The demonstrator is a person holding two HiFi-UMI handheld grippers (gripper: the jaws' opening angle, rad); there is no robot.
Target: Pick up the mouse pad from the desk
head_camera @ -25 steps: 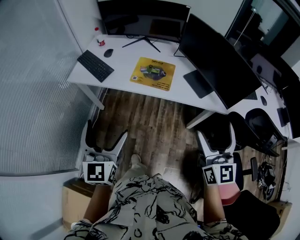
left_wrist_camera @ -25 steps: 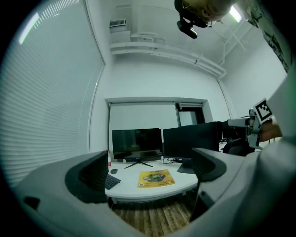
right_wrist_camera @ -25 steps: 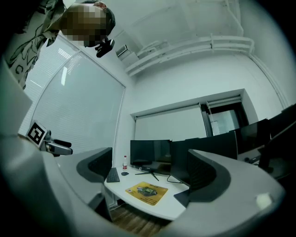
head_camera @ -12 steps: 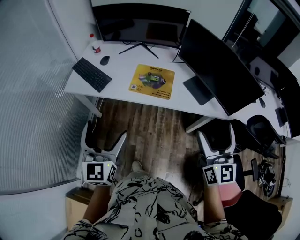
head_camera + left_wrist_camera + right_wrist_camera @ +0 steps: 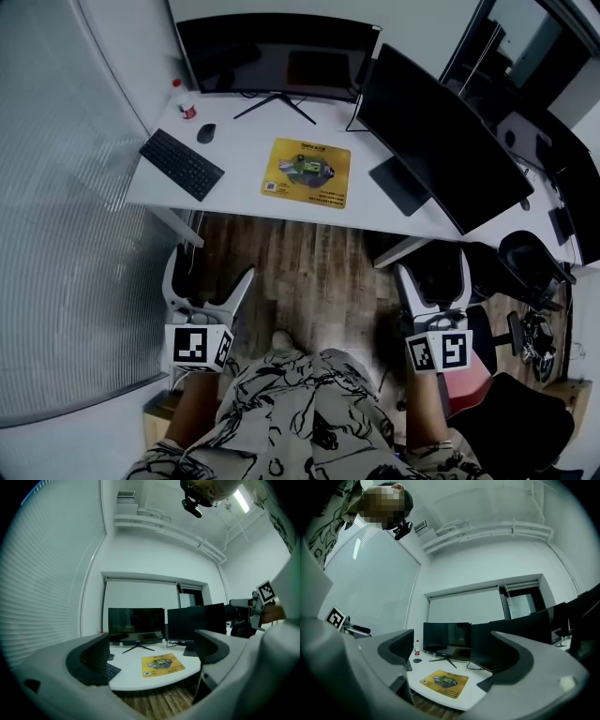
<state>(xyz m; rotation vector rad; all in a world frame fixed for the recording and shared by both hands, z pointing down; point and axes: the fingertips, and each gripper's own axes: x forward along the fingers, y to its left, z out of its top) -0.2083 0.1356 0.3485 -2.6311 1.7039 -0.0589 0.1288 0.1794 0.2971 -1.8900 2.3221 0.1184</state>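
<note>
Head view: left gripper [image 5: 208,281] and right gripper [image 5: 434,281] hang well short of the desk [image 5: 234,192], where the mouse pad [image 5: 306,172] lies flat. Left gripper view: jaws wide apart, empty. Right gripper view: jaws equally spread, empty; one covers part of a monitor [image 5: 480,644]

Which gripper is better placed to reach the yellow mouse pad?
Marginally the left gripper: both hang open, far from the desk, the mouse pad about midway, but a monitor crowds its right side.

Left tongs [image 5: 208,283], right tongs [image 5: 433,281]: jaws apart, empty, held low
</note>
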